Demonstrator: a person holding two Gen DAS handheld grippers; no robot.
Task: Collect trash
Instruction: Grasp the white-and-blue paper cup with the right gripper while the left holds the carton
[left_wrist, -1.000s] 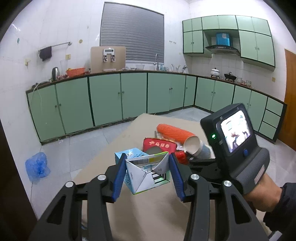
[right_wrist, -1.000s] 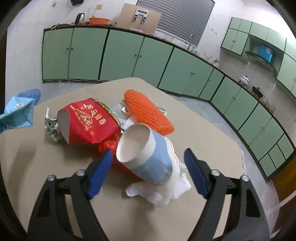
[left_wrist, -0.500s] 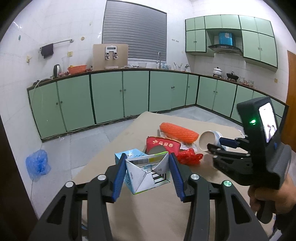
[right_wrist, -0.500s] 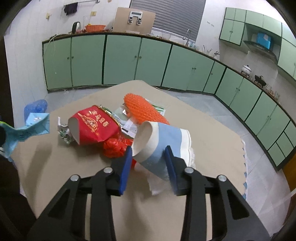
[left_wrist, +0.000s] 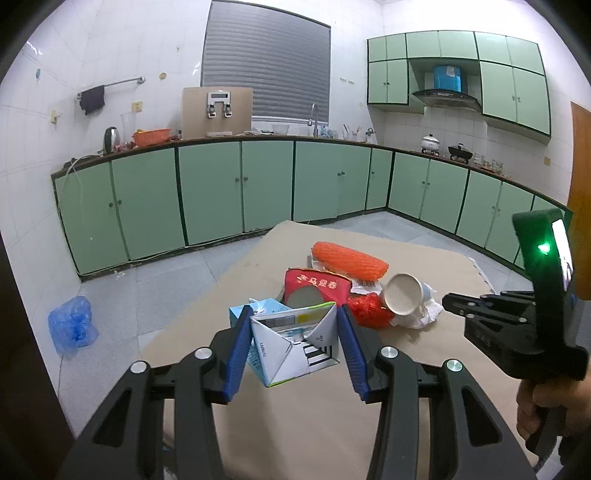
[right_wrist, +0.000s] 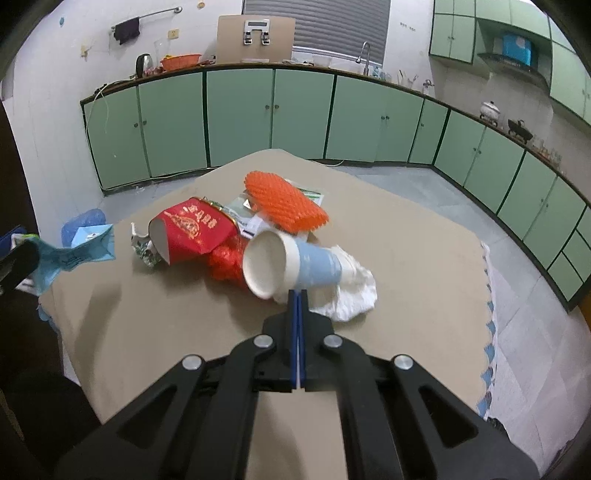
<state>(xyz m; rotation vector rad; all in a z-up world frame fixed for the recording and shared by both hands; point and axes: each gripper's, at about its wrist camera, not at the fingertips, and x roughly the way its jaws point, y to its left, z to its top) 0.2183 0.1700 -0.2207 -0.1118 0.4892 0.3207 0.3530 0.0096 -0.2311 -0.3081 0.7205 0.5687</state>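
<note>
One piece is in hand: the left gripper has its blue fingers clamped on either side of a flattened milk carton, held up clear of the bench. The right gripper sits just short of the pile with its fingers pressed flat together and nothing between them, tips just below the paper cup.

By my reading the job is barely started. The cup lies on its side with its mouth towards the cameras, resting on a crumpled white tissue. Beside it sits a red paper tub with gold lettering, a red mesh bag tucked under it, an orange foam net sleeve behind, plus foil scrap and flat printed wrappers.

No bin shows in either view. A blue plastic bag lies on the floor to the left, well apart from the bench. The trash overlaps, so lifting the cup will likely disturb the tissue.
</note>
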